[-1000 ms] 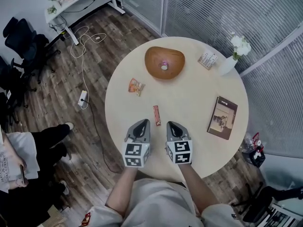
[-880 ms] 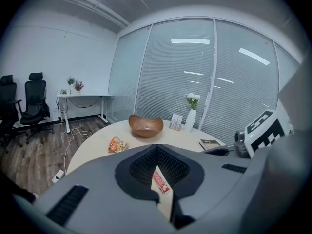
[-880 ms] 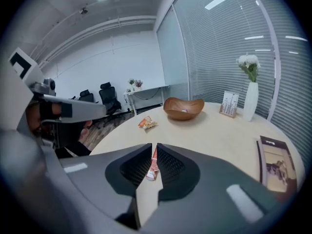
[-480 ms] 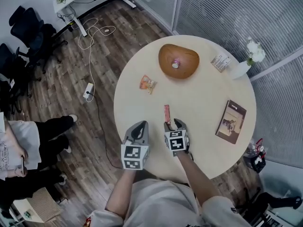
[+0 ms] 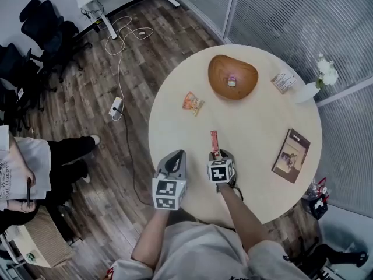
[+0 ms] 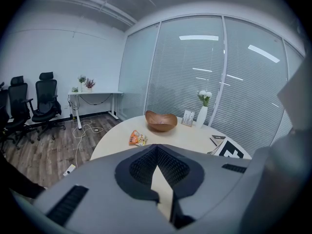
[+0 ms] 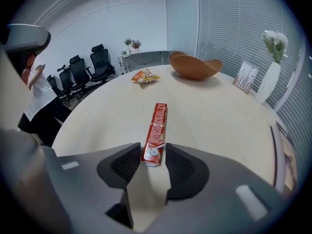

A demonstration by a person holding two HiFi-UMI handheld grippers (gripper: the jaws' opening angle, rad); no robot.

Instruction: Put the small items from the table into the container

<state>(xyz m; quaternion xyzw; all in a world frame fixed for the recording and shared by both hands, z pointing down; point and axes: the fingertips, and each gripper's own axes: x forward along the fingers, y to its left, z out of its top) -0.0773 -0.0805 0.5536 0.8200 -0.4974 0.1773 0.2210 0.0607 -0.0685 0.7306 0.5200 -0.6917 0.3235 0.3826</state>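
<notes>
Right gripper [image 7: 152,155] tipped down at the table [image 5: 256,127], jaws opening, still narrow, with the near end of the red snack bar [image 7: 157,126] between them and the pads not pressing it. Left gripper [image 6: 156,150] hung closed and empty over the table's near edge. Bare tabletop lay between the bar and the wooden bowl [image 5: 218,77] at the far side; an orange snack packet [image 5: 193,102] sat near the left edge.

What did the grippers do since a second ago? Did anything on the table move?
The right gripper dipped down to the near end of the red snack bar; its jaws are opening, with that end between them, not yet gripped. The left gripper stays shut and empty at the edge of the table. The bar, orange packet, wooden bowl and book lie where they were.
</notes>
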